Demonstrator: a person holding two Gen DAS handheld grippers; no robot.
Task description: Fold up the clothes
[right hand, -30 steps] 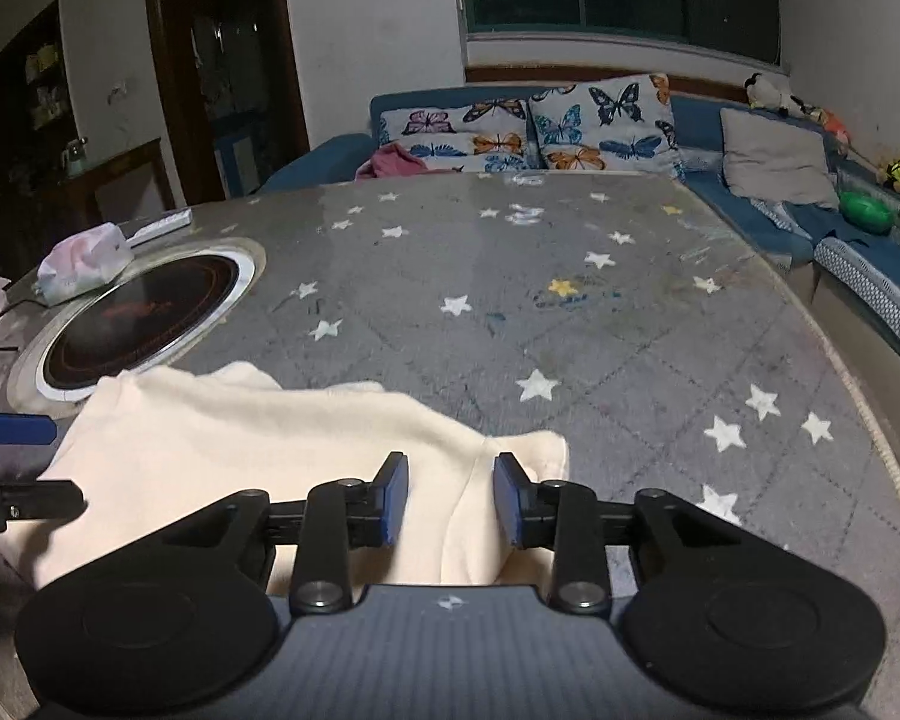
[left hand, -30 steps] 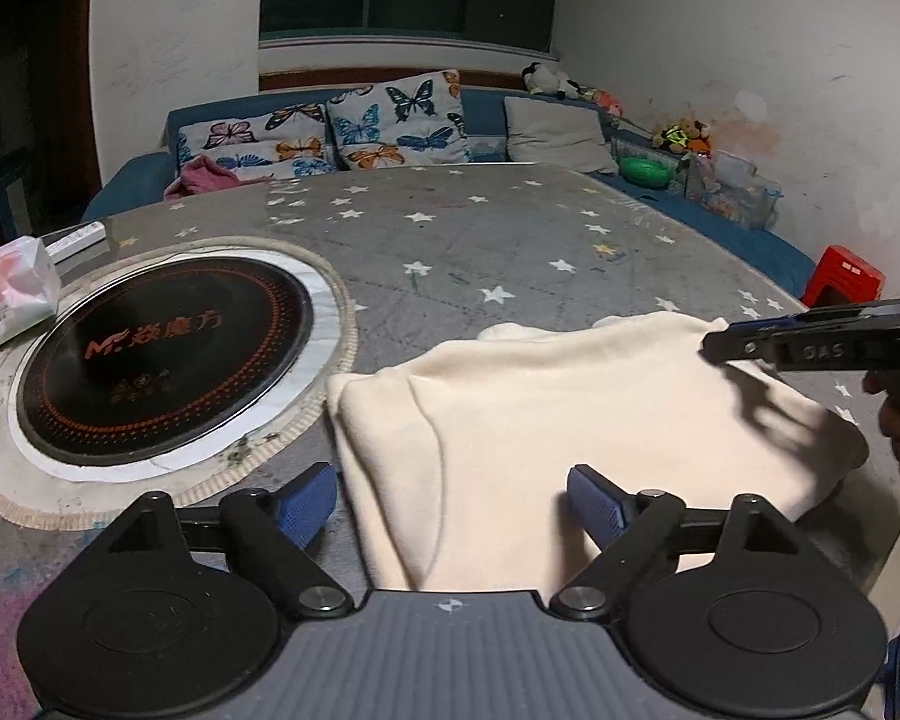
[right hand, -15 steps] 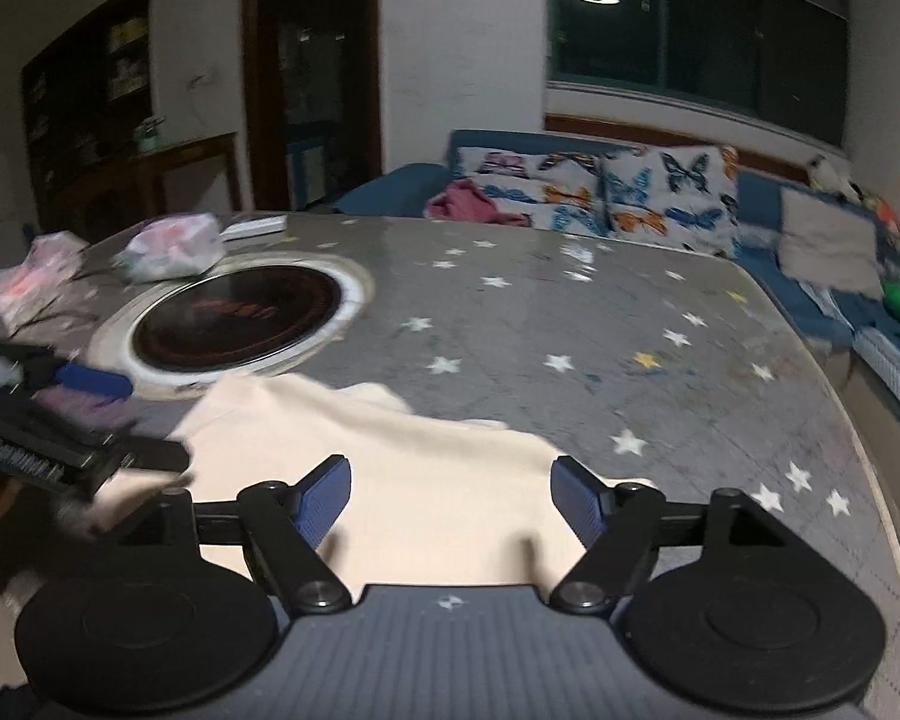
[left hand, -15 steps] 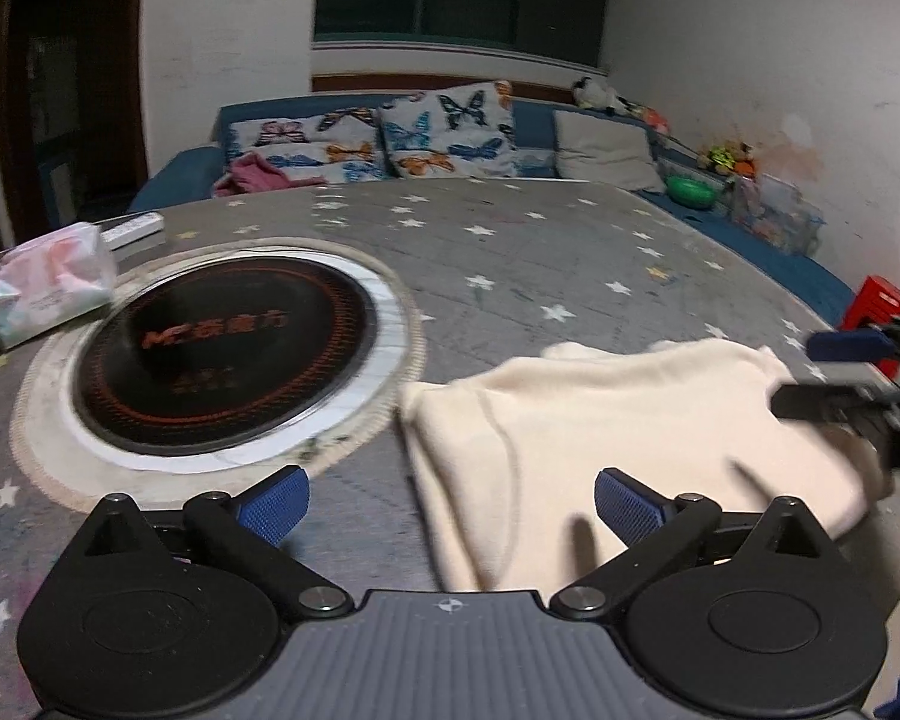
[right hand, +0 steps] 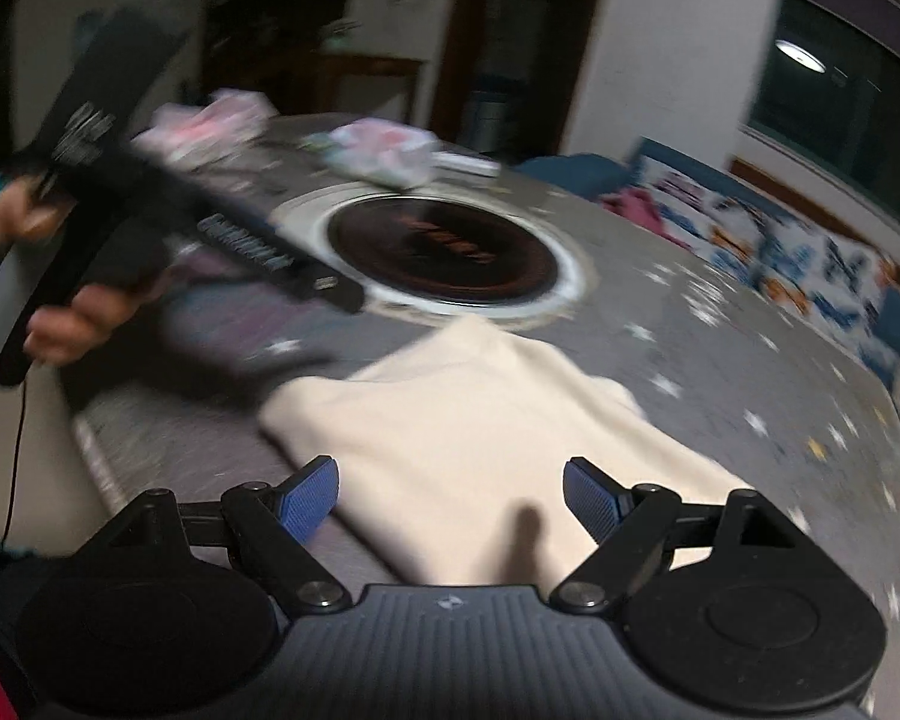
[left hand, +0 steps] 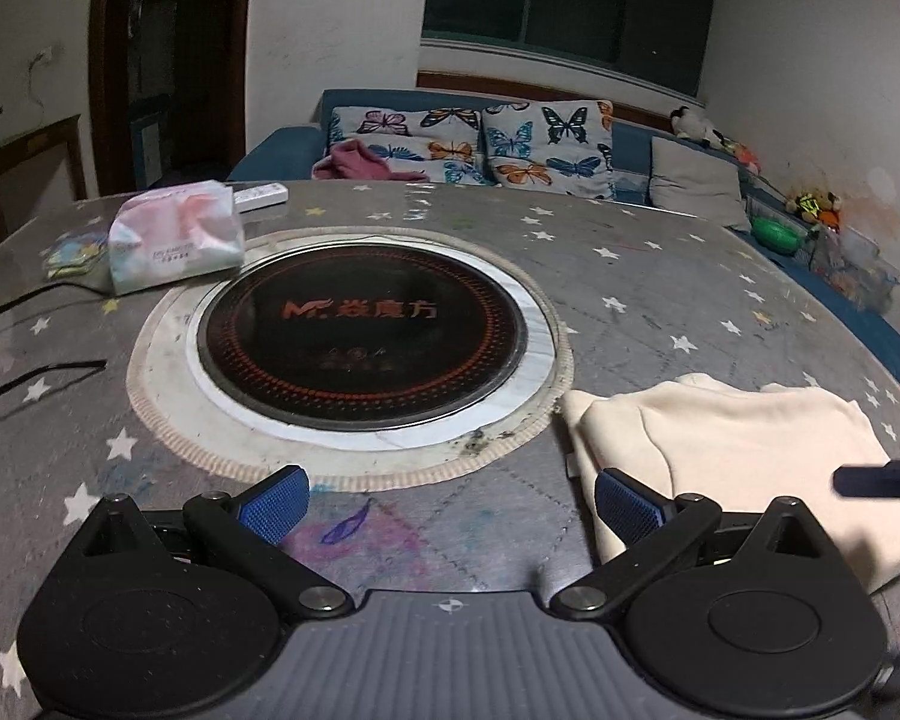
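Note:
A folded cream garment [left hand: 744, 456] lies on the grey star-patterned table [left hand: 630, 276], at the lower right in the left wrist view. My left gripper [left hand: 447, 507] is open and empty, to the left of the garment, over bare table. In the blurred right wrist view the same garment [right hand: 480, 438] lies just ahead of my right gripper [right hand: 450, 501], which is open and empty above its near edge. The left gripper's body shows there at the upper left [right hand: 258, 246], held by a hand. A dark tip of the right gripper [left hand: 882, 480] shows over the garment's right side.
A round black induction hob [left hand: 360, 336] with a white ring is set into the table beside the garment. A tissue pack [left hand: 174, 234] and a remote [left hand: 261, 196] lie at the far left. A blue sofa with butterfly cushions [left hand: 480, 138] stands behind the table.
Both grippers have drawn back and swung left, away from the garment. The right gripper, nearly shut a second ago, has opened wide. The garment lies still on the table.

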